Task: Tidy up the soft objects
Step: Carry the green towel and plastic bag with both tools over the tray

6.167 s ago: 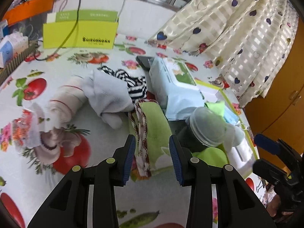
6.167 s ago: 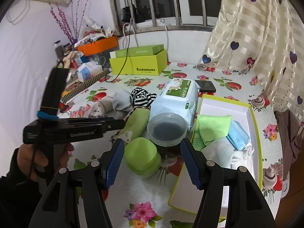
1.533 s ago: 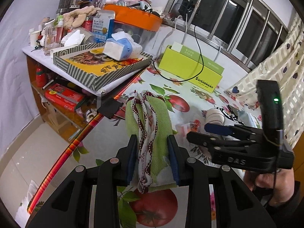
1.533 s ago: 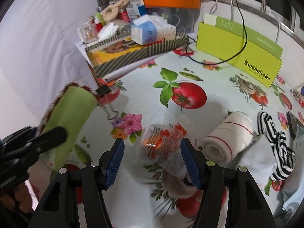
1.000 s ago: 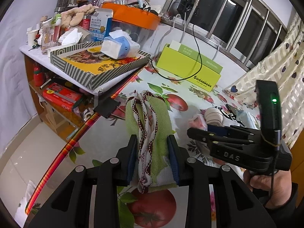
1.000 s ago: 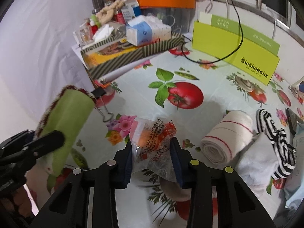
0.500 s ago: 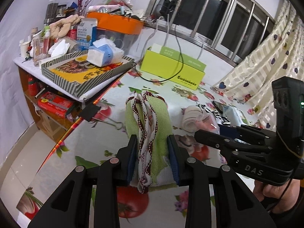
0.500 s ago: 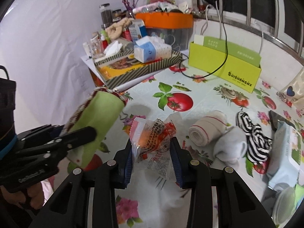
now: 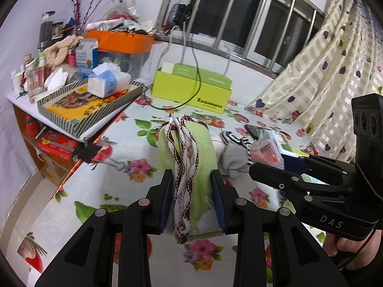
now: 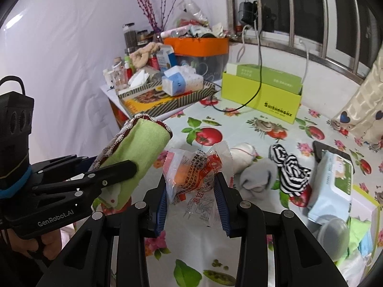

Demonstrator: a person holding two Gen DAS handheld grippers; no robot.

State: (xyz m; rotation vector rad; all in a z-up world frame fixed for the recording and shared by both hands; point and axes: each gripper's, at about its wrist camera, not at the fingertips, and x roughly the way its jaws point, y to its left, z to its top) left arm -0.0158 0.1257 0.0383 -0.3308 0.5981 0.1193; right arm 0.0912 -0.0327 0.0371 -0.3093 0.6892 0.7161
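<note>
Pinching a towel and a packet, each hand-held gripper lifts its load clear of the worktop for carrying.

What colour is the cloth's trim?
Maroon and white, wavy; clearest in the left wrist view on the green cloth.

Even, fairly bright indoor light in both views; window panes read dark, so the light does not come from outside. Shadows on the surface soft and faint. White wall carries a mild bluish sheen, no hard glare. Strong fisheye bending: window bars curve, black vignette fills the corners. Slight blur on the floral print low in the left wrist view; the centre is sharp.
</note>
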